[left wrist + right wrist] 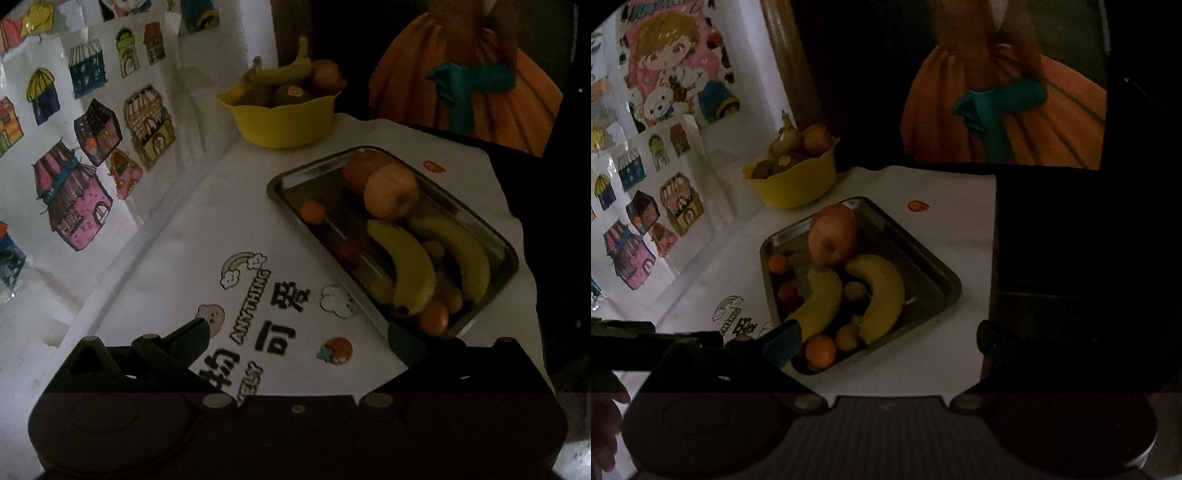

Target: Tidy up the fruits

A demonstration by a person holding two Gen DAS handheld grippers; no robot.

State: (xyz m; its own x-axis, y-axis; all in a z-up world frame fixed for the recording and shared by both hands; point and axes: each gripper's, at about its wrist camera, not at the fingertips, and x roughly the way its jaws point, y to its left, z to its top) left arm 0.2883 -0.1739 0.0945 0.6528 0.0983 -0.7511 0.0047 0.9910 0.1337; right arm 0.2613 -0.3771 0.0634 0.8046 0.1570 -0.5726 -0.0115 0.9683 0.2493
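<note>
Both grippers' fingers (192, 332) (781, 341) spread wide, empty, above the tray (938, 275).

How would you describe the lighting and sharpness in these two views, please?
Left wrist view: dim overall, soft focus, fisheye bending at the edges, a glint along the metal tray rim. Right wrist view: darker still, right side nearly black, the bananas and yellow bowl readable but blurry.

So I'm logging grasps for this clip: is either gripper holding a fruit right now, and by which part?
Nothing is held. The left gripper and right gripper are both open and empty above the tablecloth, short of the metal tray.
</note>
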